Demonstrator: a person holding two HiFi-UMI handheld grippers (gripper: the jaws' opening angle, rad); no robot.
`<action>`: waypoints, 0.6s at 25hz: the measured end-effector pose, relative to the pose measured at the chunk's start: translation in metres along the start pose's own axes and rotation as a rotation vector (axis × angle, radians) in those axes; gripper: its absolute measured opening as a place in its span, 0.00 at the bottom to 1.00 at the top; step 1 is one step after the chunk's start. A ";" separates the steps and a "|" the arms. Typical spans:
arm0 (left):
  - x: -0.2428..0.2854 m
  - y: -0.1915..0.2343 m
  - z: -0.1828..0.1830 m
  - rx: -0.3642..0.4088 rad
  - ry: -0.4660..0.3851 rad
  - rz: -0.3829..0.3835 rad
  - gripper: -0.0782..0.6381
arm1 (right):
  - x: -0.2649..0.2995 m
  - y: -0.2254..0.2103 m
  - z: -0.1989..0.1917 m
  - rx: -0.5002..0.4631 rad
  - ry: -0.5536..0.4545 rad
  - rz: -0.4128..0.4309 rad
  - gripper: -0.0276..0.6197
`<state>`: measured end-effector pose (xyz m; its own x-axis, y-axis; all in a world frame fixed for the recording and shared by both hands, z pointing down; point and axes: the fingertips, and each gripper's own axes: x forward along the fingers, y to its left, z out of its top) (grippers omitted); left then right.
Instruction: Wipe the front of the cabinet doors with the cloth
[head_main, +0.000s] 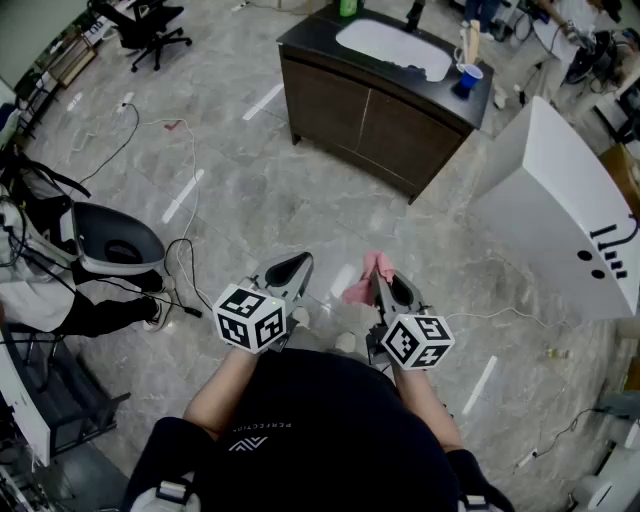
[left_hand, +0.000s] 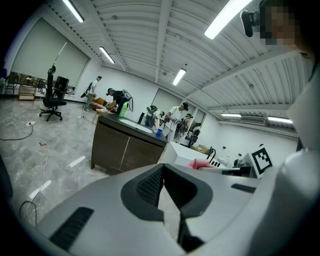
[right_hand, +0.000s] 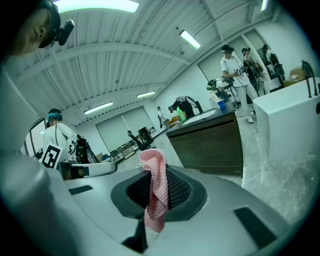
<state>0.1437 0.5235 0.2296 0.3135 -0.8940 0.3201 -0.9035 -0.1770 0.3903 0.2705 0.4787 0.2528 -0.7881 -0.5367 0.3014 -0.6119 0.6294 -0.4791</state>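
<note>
The dark brown cabinet (head_main: 375, 115) with two doors and a white sink on top stands across the floor, well ahead of both grippers. It also shows in the left gripper view (left_hand: 125, 150) and the right gripper view (right_hand: 215, 145). My right gripper (head_main: 378, 276) (right_hand: 156, 172) is shut on a pink cloth (head_main: 362, 282) (right_hand: 154, 192), which sticks up past the jaw tips and hangs down between them. My left gripper (head_main: 298, 263) (left_hand: 162, 168) is shut with nothing in it. Both are held close to my body, side by side.
A big white slanted panel (head_main: 560, 220) stands to the right of the cabinet. Cables (head_main: 180, 250) trail over the marble floor at left, near a grey seat (head_main: 115, 240). A blue cup (head_main: 468, 76) sits on the countertop. An office chair (head_main: 150, 30) and several people are farther off.
</note>
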 end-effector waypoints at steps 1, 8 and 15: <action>-0.001 0.001 0.000 0.001 0.000 0.000 0.12 | 0.001 0.001 0.000 0.002 0.000 0.001 0.12; 0.003 0.015 0.005 -0.006 -0.004 0.011 0.12 | 0.017 0.003 0.004 0.003 0.000 0.011 0.12; -0.007 0.034 0.011 -0.019 -0.012 0.018 0.12 | 0.031 0.017 0.002 0.005 0.009 0.009 0.12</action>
<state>0.1071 0.5192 0.2309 0.2940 -0.9018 0.3167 -0.9032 -0.1536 0.4009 0.2356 0.4717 0.2526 -0.7941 -0.5261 0.3044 -0.6045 0.6314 -0.4857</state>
